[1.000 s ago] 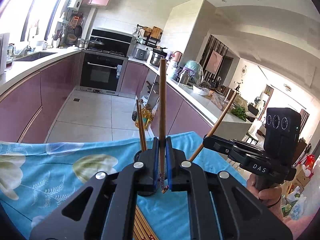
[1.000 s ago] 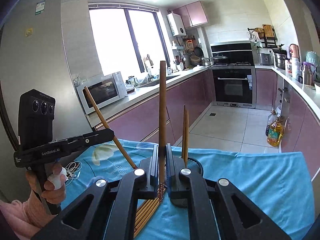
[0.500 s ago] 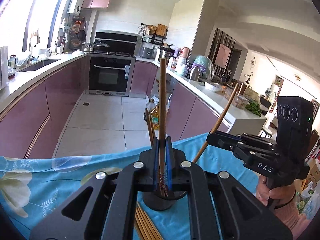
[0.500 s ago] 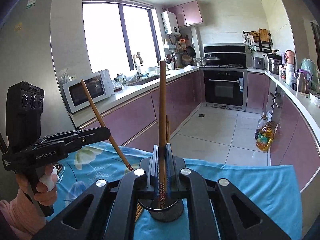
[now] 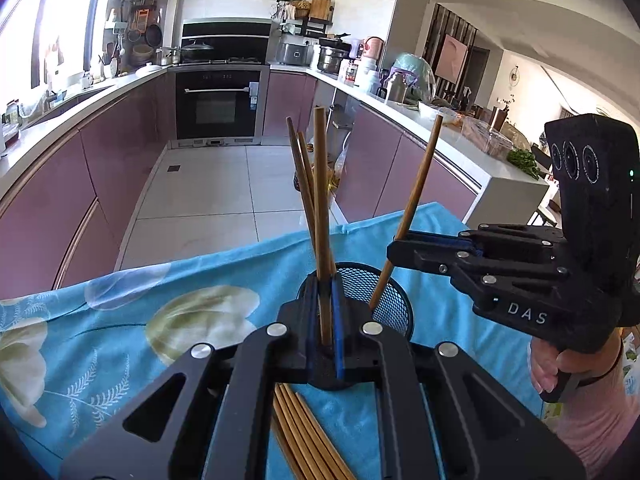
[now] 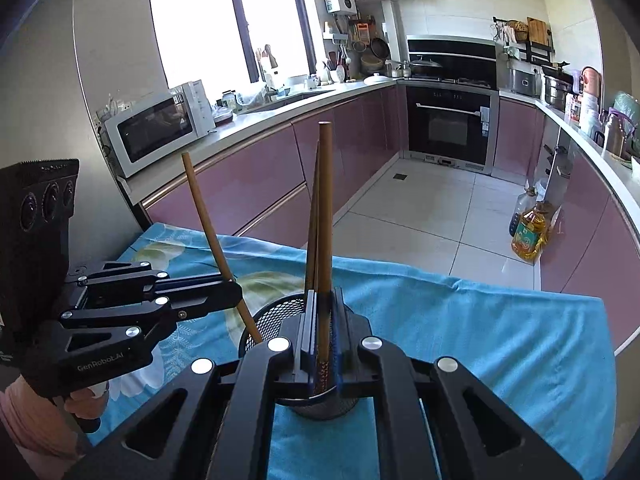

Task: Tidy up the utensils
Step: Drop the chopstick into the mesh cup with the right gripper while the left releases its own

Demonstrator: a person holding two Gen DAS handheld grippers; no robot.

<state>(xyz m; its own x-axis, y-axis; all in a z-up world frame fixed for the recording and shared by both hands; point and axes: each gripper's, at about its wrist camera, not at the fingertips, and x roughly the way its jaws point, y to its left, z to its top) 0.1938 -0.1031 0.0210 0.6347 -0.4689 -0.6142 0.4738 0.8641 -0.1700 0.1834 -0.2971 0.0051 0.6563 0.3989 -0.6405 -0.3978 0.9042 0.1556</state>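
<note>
A black mesh holder [image 5: 384, 300] stands on the blue cloth; it also shows in the right wrist view [image 6: 268, 320]. My left gripper [image 5: 325, 320] is shut on a wooden chopstick [image 5: 321, 200], held upright over the holder's near rim. My right gripper [image 6: 325, 344] is shut on another chopstick [image 6: 325, 208], its lower end over the holder. Each gripper shows in the other's view, the right one [image 5: 394, 246] and the left one [image 6: 236, 292], with its chopstick tip inside the holder. Two chopsticks [image 5: 301, 176] stand in the holder.
Several loose chopsticks [image 5: 304, 436] lie on the blue floral cloth [image 5: 120, 320] under my left gripper. The cloth's far edge [image 6: 460, 280] drops to the tiled kitchen floor. Purple cabinets, an oven and a microwave [image 6: 156, 128] stand beyond.
Both grippers have moved over the holder and lowered. The two held chopsticks now reach into the holder's mouth; before, they were higher and farther from it.
</note>
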